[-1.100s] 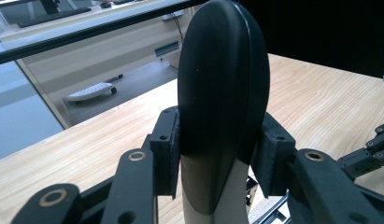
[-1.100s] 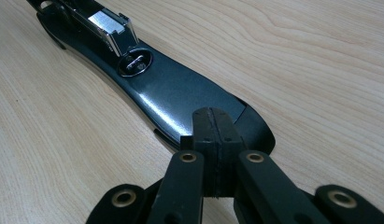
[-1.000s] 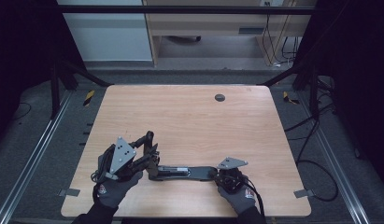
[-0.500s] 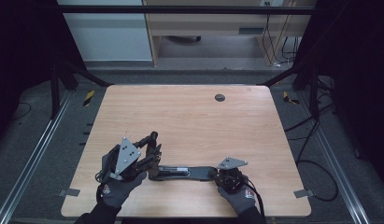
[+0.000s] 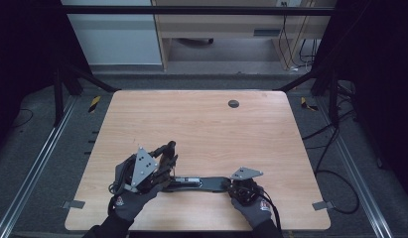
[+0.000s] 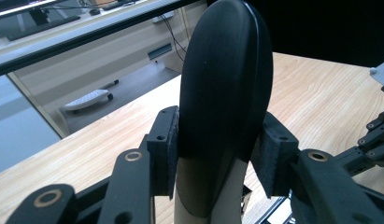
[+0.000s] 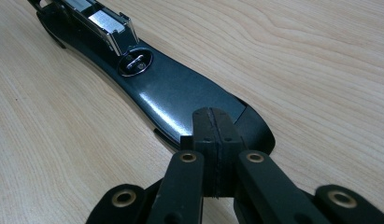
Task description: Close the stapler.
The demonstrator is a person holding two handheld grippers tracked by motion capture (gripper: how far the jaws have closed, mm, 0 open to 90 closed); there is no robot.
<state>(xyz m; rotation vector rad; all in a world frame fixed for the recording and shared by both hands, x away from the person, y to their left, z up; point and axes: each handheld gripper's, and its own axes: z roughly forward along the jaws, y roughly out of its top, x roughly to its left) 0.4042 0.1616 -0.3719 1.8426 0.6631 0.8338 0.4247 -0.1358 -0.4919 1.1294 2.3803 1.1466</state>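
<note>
Wood table (image 5: 206,129): left gripper (image 6: 222,154) jaws, just easing apart, flank the stapler (image 5: 199,182) top's raised end; right gripper (image 7: 212,140), clenched, presses its base.

high view looks down from afar; both gripper views sit close, sharing the table (image 5: 201,129).

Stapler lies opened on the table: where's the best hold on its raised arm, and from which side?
Take the raised arm across its width, pads on the two side edges, below the rounded tip, approaching square to its broad face. The edges run nearly parallel there; the tip tapers.
</note>
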